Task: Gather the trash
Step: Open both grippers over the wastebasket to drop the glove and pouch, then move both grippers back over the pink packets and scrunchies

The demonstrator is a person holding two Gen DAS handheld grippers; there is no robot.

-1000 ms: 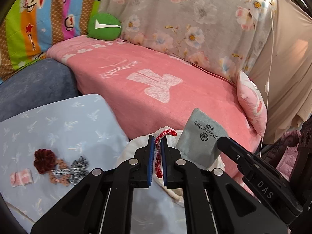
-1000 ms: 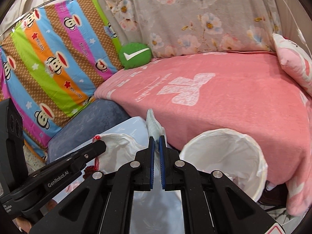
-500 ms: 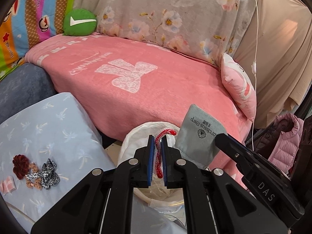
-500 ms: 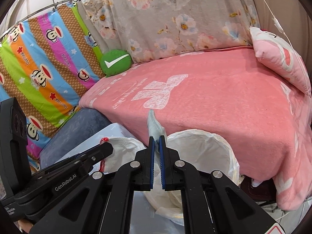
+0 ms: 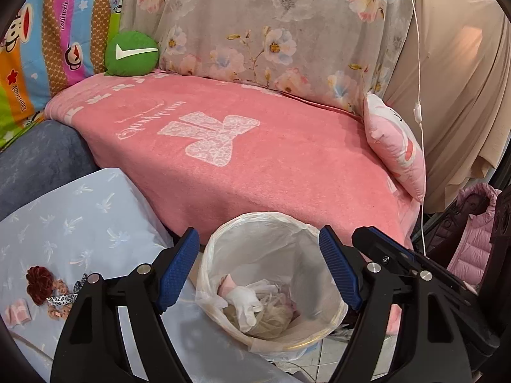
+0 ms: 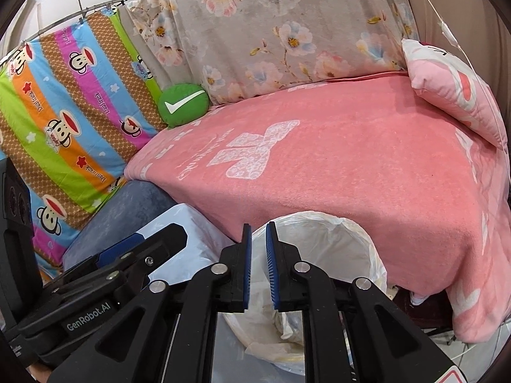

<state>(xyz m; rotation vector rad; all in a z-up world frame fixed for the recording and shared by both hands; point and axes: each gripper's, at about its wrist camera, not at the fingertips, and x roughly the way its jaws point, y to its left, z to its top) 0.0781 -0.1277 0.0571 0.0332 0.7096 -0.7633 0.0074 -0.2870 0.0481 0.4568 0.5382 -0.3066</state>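
Note:
A round bin with a white liner (image 5: 319, 233) stands on the floor against the pink couch; it also shows in the right wrist view as the bin (image 6: 351, 239). Crumpled white and pink trash (image 5: 246, 300) lies at its bottom. My left gripper (image 5: 258, 255) hangs over the bin, its jaws opening wide with nothing between them. My right gripper (image 6: 258, 233) is above the bin's near rim, its jaws opening by a narrow gap, also empty. The right gripper (image 5: 399, 261) appears beside the left one's right finger.
A pale blue cloth surface (image 5: 80, 217) at the left carries hair ties with a red flower (image 5: 40, 279) and a small pink piece (image 5: 19, 311). Behind lie the pink blanket (image 5: 255, 166), a green cushion (image 5: 131, 52), a pink pillow (image 5: 396, 140), a pink jacket (image 5: 472, 239) and a hanging white cord (image 5: 418, 111).
Both grippers moved right until over the bin. The left let go of the white bag with the red string, the right let go of the grey packet; both jaws opened.

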